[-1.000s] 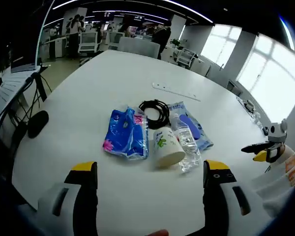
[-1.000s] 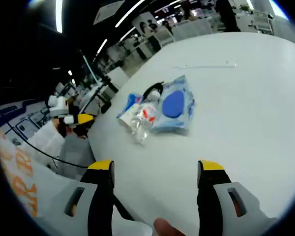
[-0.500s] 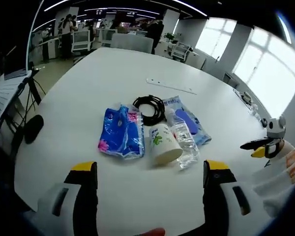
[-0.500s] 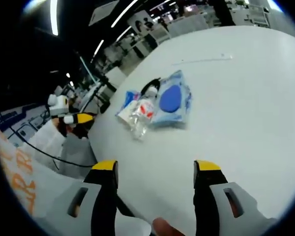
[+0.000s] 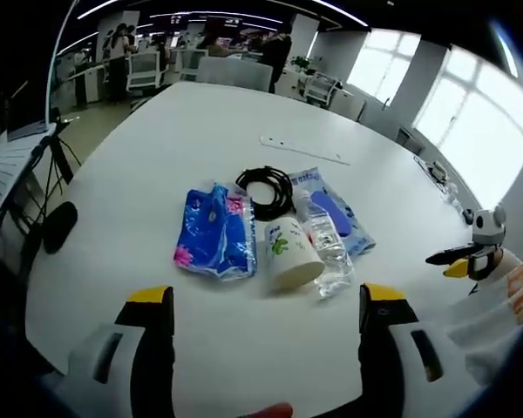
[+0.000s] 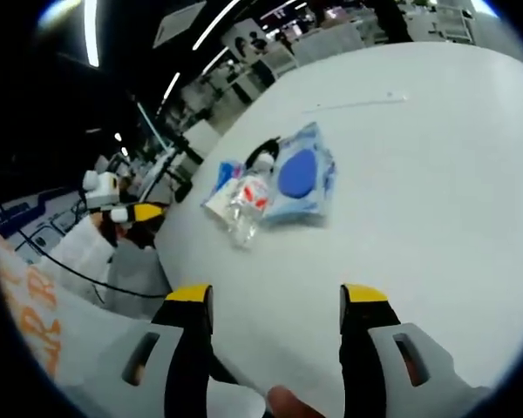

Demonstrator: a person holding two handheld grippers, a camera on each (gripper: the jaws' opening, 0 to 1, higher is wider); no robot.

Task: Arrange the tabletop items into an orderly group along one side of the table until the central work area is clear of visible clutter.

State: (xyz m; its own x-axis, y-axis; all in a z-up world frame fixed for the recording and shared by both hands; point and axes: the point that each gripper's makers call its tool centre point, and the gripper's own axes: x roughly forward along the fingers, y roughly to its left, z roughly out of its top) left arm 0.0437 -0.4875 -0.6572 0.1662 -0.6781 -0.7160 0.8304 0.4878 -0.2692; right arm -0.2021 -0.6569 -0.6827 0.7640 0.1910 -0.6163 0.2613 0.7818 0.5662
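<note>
A cluster lies mid-table: a blue tissue pack [image 5: 213,233], a white paper cup [image 5: 289,252] on its side, a clear plastic bottle [image 5: 327,248] lying flat, a coiled black cable [image 5: 268,192] and a pale blue wipes pack [image 5: 336,216]. My left gripper [image 5: 263,315] hovers open near the table's front edge, short of the cluster. My right gripper [image 6: 272,300] is open too, above bare table, with the bottle [image 6: 247,202] and wipes pack [image 6: 298,178] farther ahead. The other gripper [image 5: 472,252] enters the left gripper view from the right.
A thin white strip [image 5: 303,149] lies farther back on the white table [image 5: 148,148]. A black stand with a round base [image 5: 57,218] stands off the table's left edge. Chairs and people are in the far background. Windows are to the right.
Both views have shifted slightly with the hands. The right gripper's jaws have narrowed a little. The items on the table have not moved.
</note>
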